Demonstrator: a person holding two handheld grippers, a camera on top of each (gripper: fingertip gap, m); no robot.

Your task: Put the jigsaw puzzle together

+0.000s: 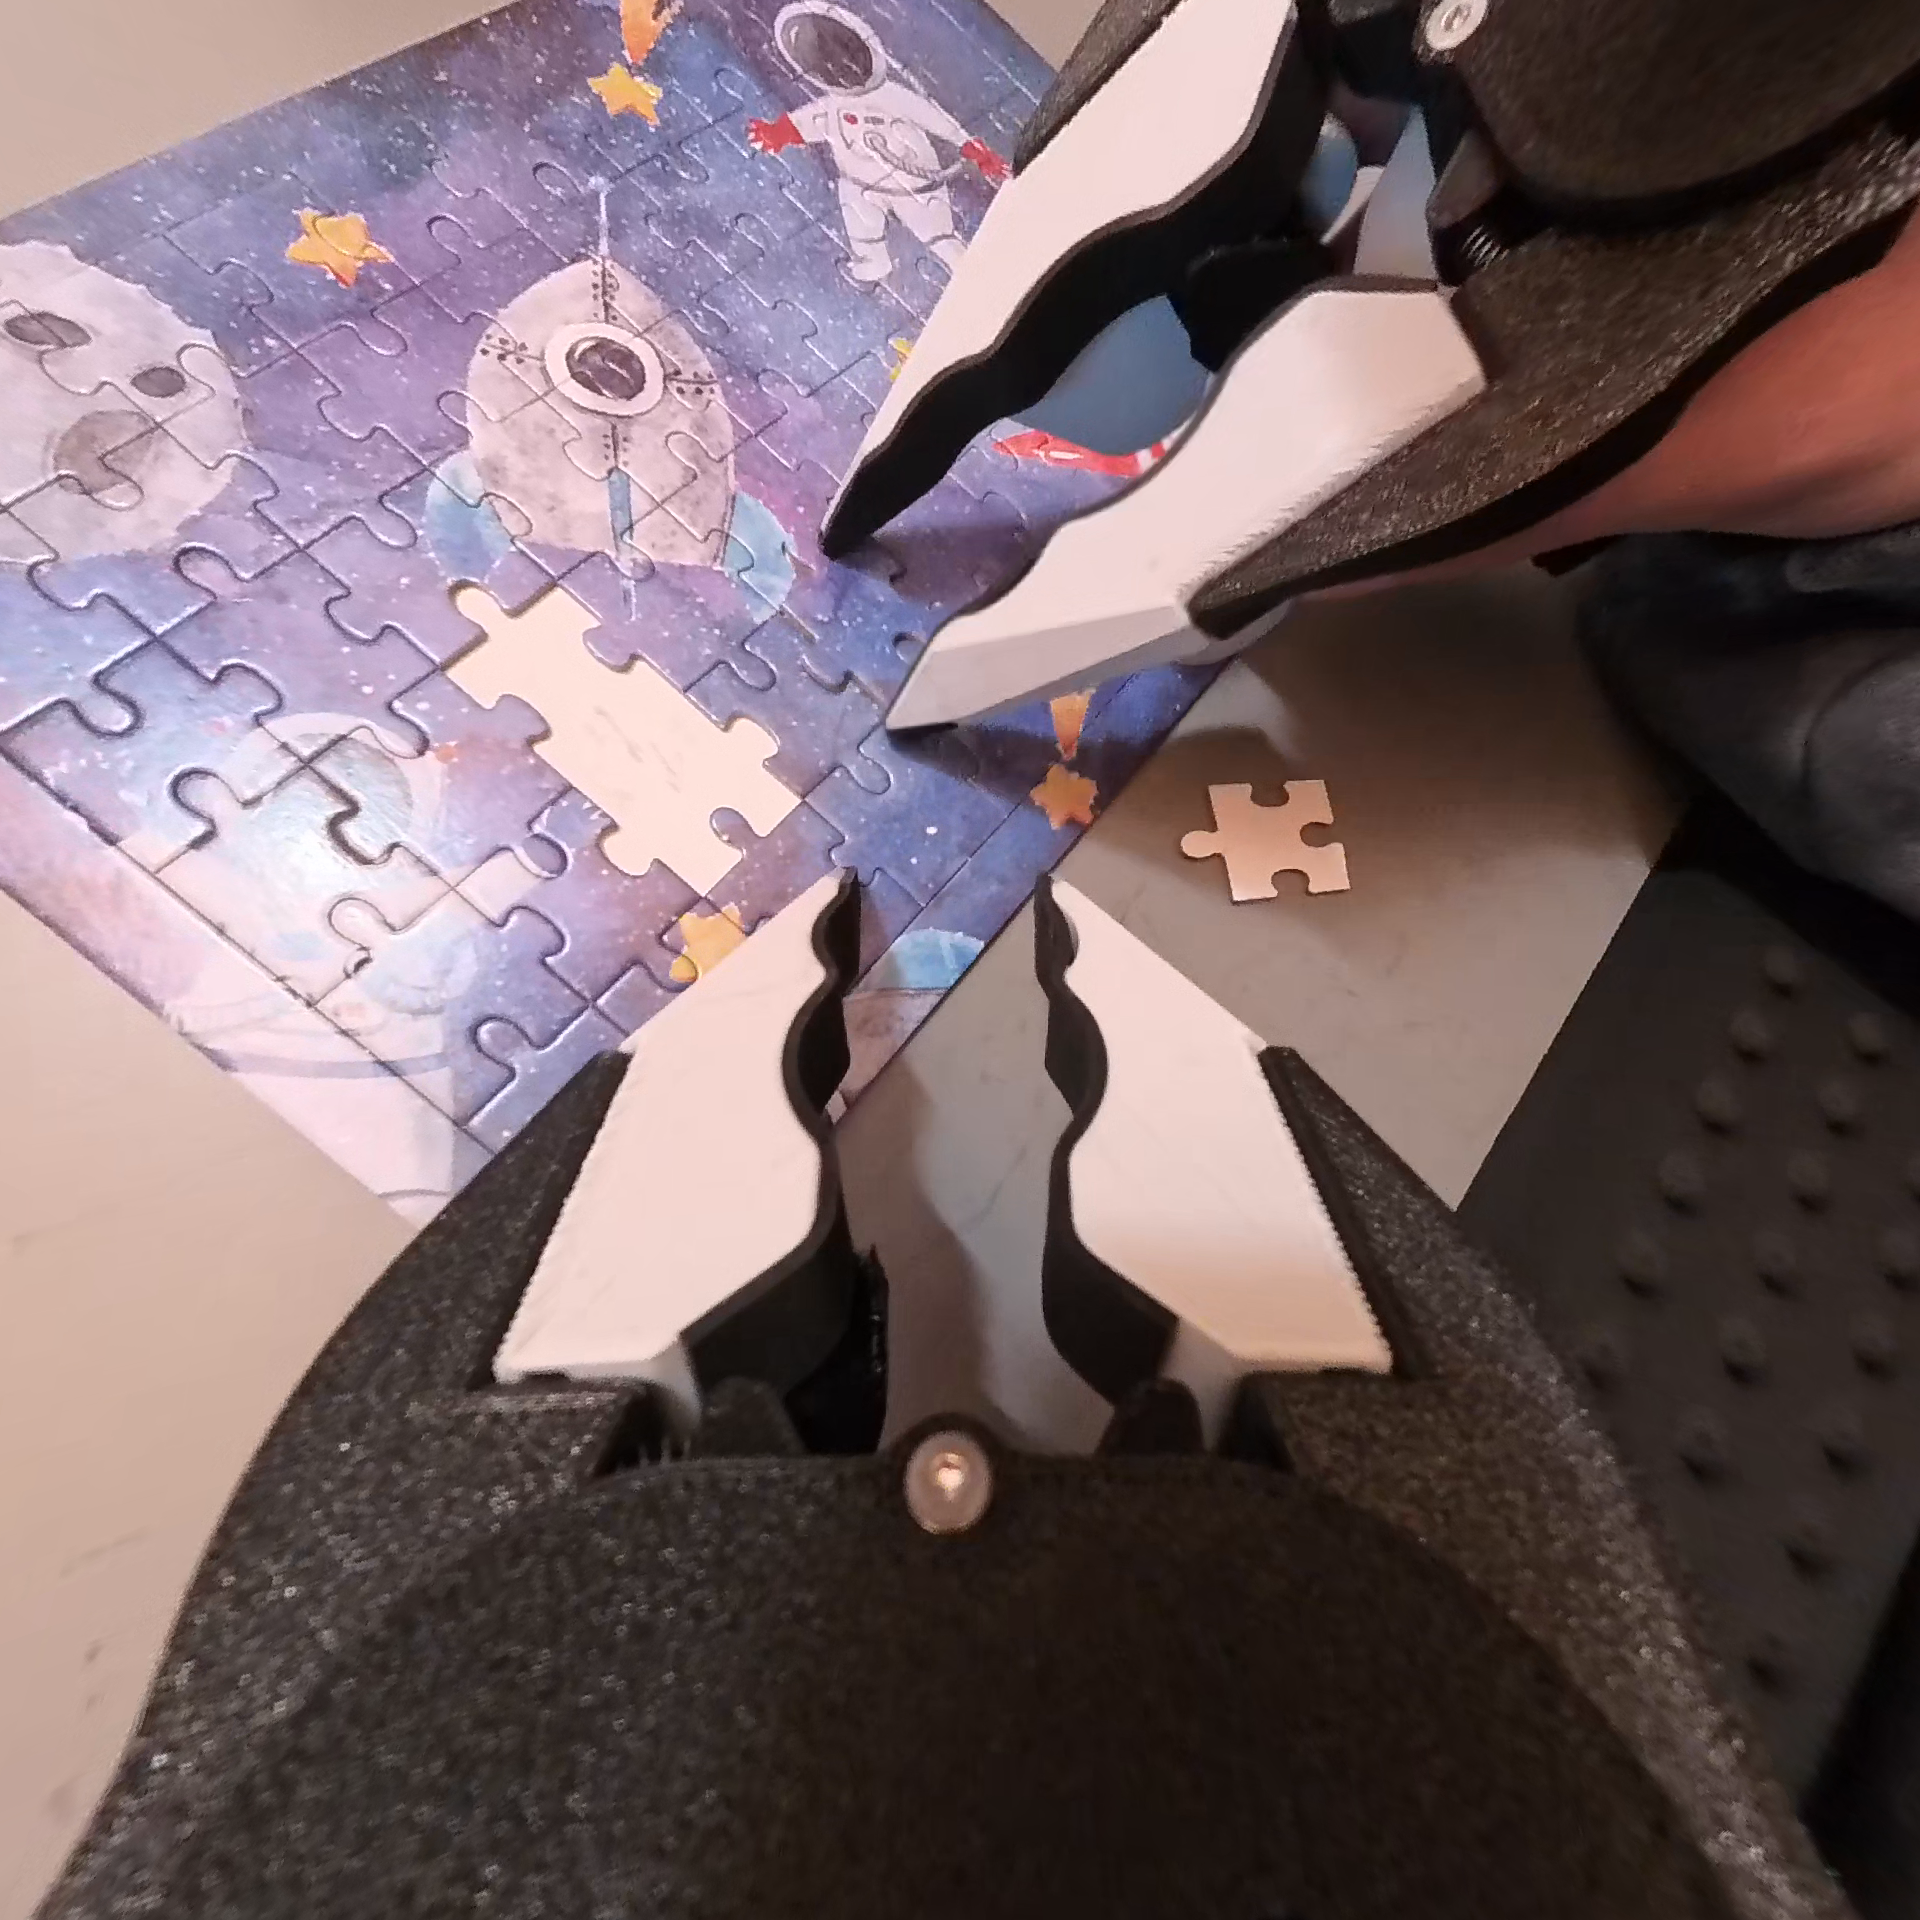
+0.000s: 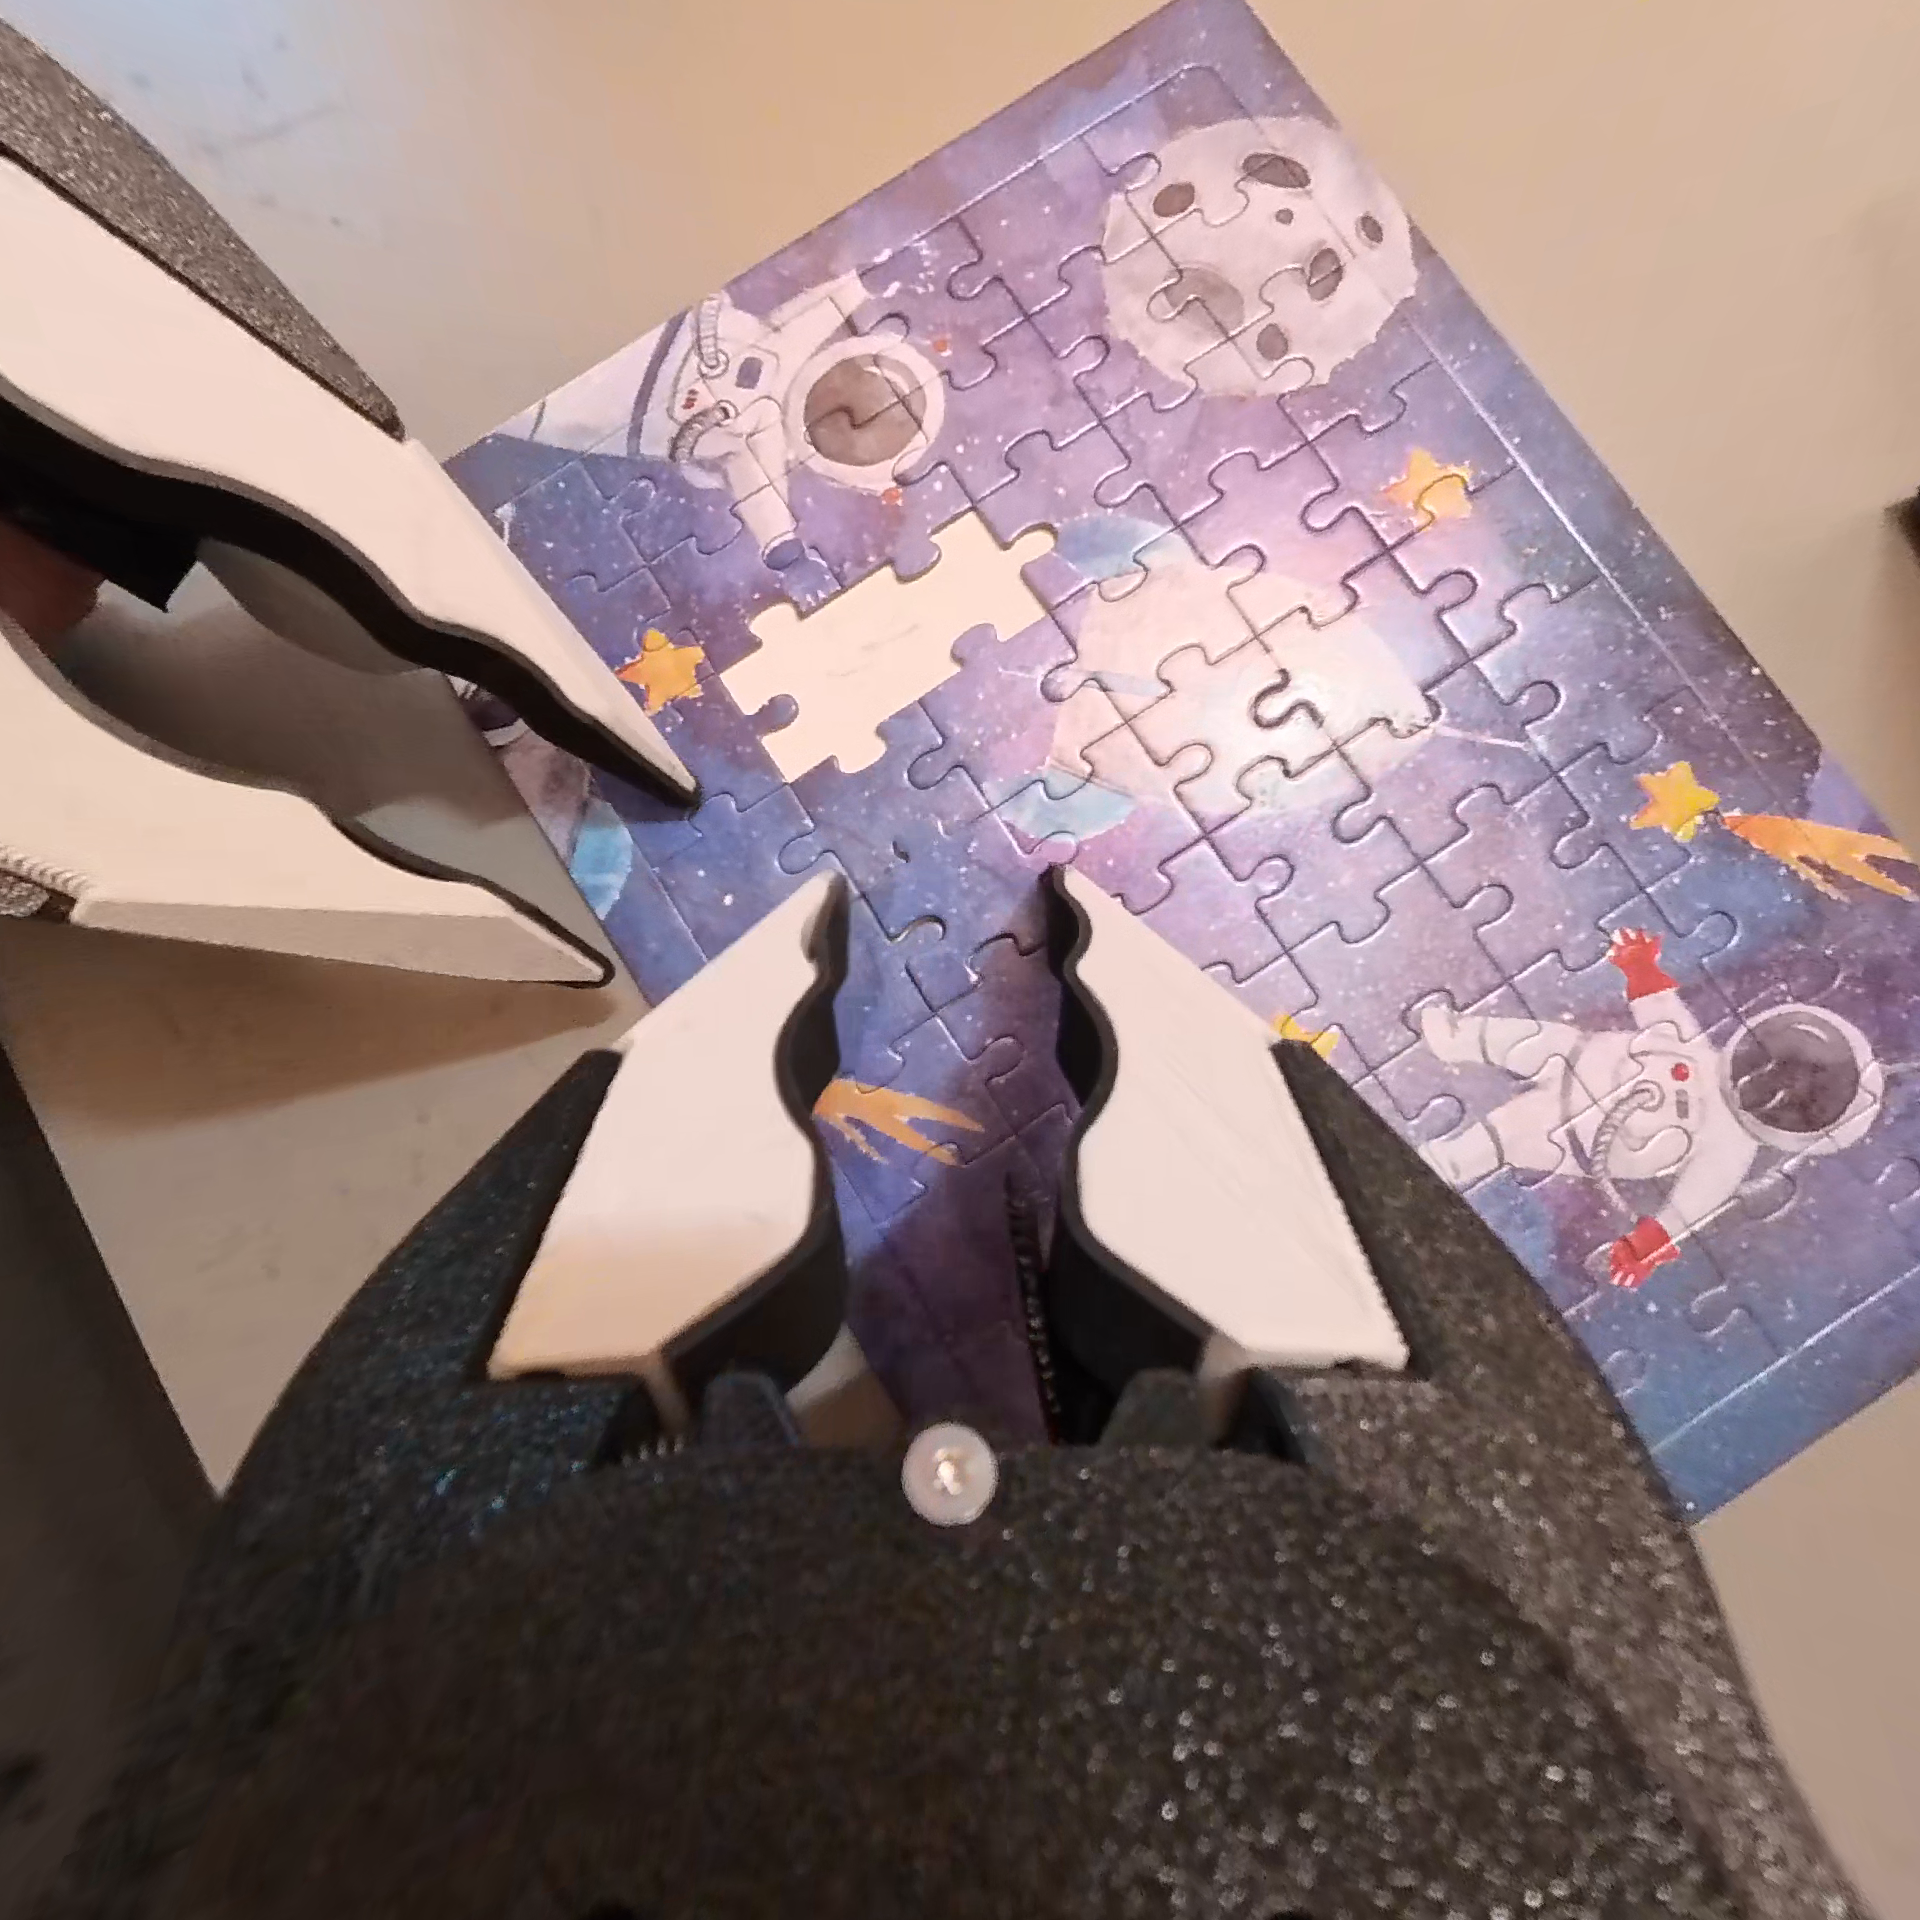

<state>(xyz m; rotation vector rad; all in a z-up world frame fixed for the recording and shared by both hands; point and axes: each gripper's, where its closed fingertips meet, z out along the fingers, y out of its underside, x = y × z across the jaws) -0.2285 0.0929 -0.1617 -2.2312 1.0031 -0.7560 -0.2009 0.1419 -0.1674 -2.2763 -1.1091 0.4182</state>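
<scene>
While hovering low over the purple space-themed cardboard jigsaw puzzle (image 1: 343, 468) on the beige worktop (image 1: 135, 1247), both empty with fingers parted: left gripper (image 1: 948, 891) at lower centre, right gripper (image 1: 862, 634) at upper right. White gap (image 2: 883, 644) mid-puzzle; loose face-down beige piece (image 1: 1270, 842) lying right of puzzle's edge.

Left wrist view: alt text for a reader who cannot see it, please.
A space-themed jigsaw puzzle lies nearly finished, with one pale gap. The open left gripper hovers at its edge; the open right gripper touches it. A loose piece lies face-down beside it.
</scene>
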